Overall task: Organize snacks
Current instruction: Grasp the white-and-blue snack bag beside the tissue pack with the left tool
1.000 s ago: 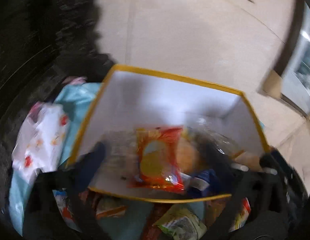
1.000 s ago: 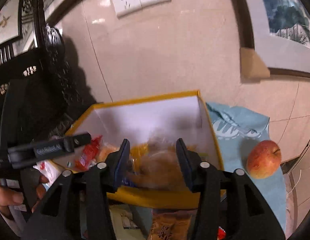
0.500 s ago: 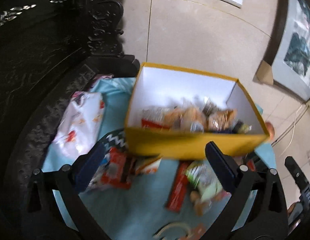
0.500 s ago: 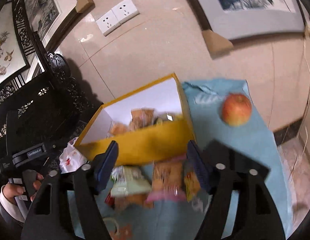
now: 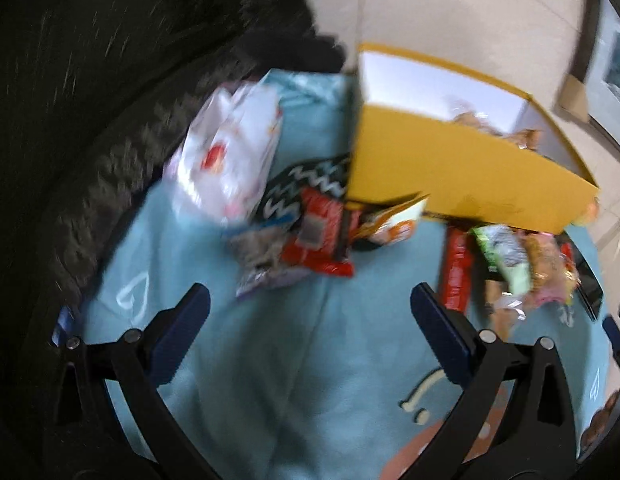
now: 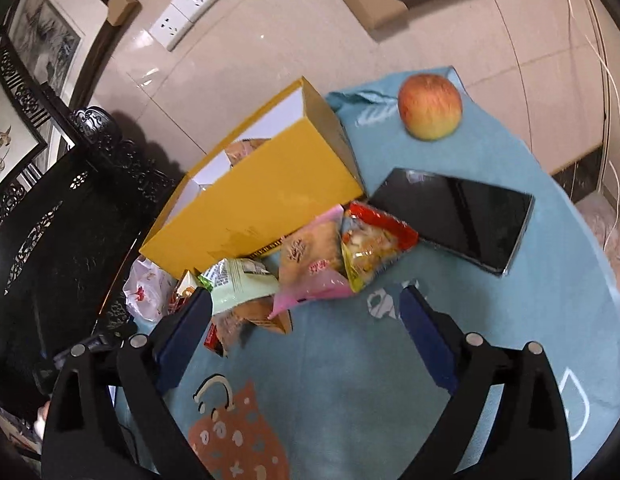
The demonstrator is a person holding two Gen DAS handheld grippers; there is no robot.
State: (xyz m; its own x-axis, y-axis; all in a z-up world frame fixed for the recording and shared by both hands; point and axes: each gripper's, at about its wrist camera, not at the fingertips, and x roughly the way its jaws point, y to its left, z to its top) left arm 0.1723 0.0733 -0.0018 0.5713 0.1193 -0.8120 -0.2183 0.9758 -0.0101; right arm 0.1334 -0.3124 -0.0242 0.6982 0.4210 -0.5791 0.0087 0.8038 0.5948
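A yellow box (image 6: pixel 254 196) (image 5: pixel 461 168) with a white inside stands on the light blue cloth (image 6: pixel 389 360), with snack packets showing over its rim. Loose packets lie in front of it: a pink one (image 6: pixel 310 268), a yellow and red one (image 6: pixel 369 248), a pale green one (image 6: pixel 242 284), and a red one (image 5: pixel 321 236) further left. My right gripper (image 6: pixel 306 312) hovers near the pink and green packets, its jaws still opening, nothing between them. My left gripper (image 5: pixel 310 304) is open over bare cloth, short of the red packet.
A red-yellow apple (image 6: pixel 429 106) and a black tablet (image 6: pixel 457 216) lie right of the box. A white plastic bag (image 5: pixel 230 136) lies at the left, by dark carved furniture (image 6: pixel 50 208). Behind the box is a tiled wall with sockets (image 6: pixel 186 12).
Both grippers have pulled back from over the box toward the near cloth. The right one let go of a snack in the box and opened wide. The right view has rolled.
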